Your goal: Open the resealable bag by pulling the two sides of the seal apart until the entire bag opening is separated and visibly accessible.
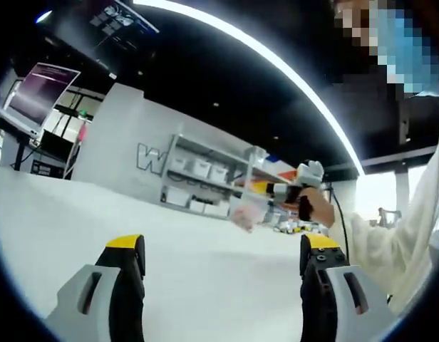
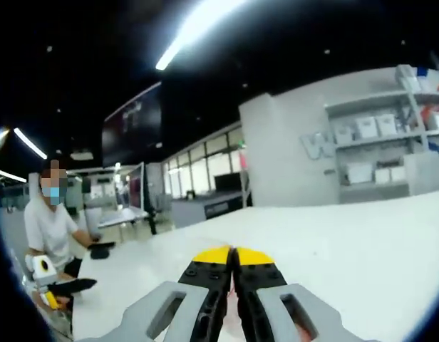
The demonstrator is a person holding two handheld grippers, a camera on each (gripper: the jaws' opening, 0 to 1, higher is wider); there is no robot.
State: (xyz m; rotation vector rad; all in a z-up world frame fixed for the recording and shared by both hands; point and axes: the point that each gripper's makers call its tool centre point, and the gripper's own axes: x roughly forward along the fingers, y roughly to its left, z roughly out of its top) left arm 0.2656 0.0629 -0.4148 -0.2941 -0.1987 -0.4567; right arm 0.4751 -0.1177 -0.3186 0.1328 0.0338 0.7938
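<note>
The resealable bag (image 1: 249,208) hangs clear and pale in the left gripper view, in the air above the white table (image 1: 205,278), held at its right edge by the right gripper (image 1: 280,191), which comes in from the right in a person's hand (image 1: 313,203). The bag is blurred, so whether its seal is parted at all cannot be told. In the right gripper view the right gripper's yellow-tipped jaws are pressed together, and a sliver of something pale and pinkish (image 2: 234,303) shows between them lower down, probably the bag's edge.

The left gripper (image 1: 221,251) stands with its 2 jaws wide apart and nothing between them, low over the table and well short of the bag.

A cream sleeve (image 1: 390,246) runs from the hand off to the right. Behind the table stands a white wall with shelving (image 1: 205,182) carrying white bins, and a monitor (image 1: 41,89) sits at upper left. In the right gripper view a seated person in a white shirt (image 2: 52,228) is at another table on the far left, under long ceiling lights (image 2: 194,25)
</note>
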